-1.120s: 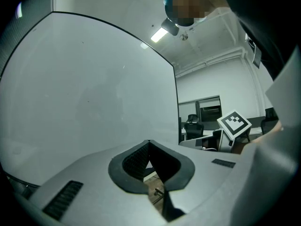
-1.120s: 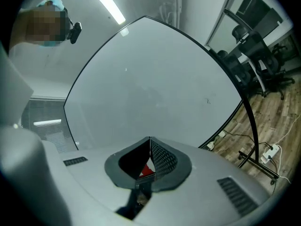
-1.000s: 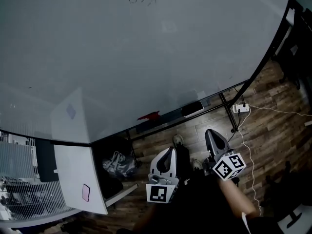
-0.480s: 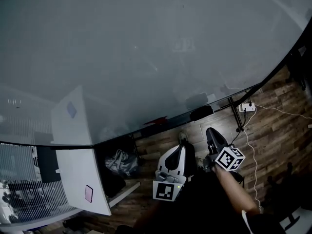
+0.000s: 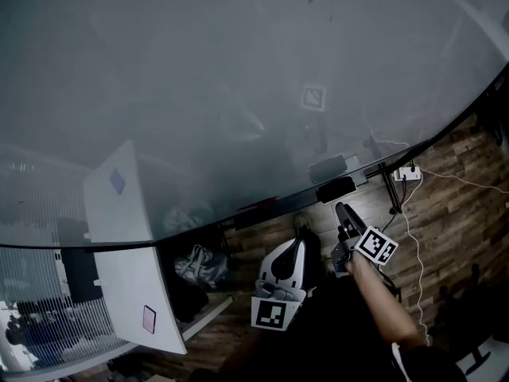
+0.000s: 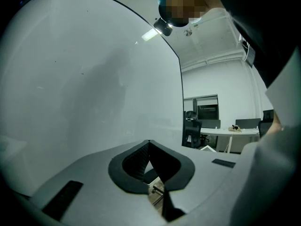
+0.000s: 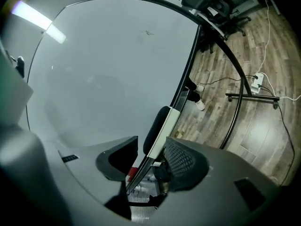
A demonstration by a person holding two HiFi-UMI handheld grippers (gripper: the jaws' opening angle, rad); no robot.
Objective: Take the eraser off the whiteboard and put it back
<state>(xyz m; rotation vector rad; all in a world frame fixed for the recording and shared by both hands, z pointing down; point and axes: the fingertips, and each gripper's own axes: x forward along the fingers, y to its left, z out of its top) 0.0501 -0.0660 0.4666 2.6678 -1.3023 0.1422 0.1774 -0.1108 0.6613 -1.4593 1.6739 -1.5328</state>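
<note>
On the whiteboard's [image 5: 238, 94] lower edge, right of centre in the head view, the eraser [image 5: 336, 189] lies just above your right gripper [image 5: 340, 208]. Its jaws have just been opening and stand fairly wide, the eraser's near end in the gap, unpressed.

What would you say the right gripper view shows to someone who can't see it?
The right gripper's fingers, just opening, frame a black-and-white eraser lying along the whiteboard's bottom edge, apparently not touching it. A wooden floor runs along the right.
</note>
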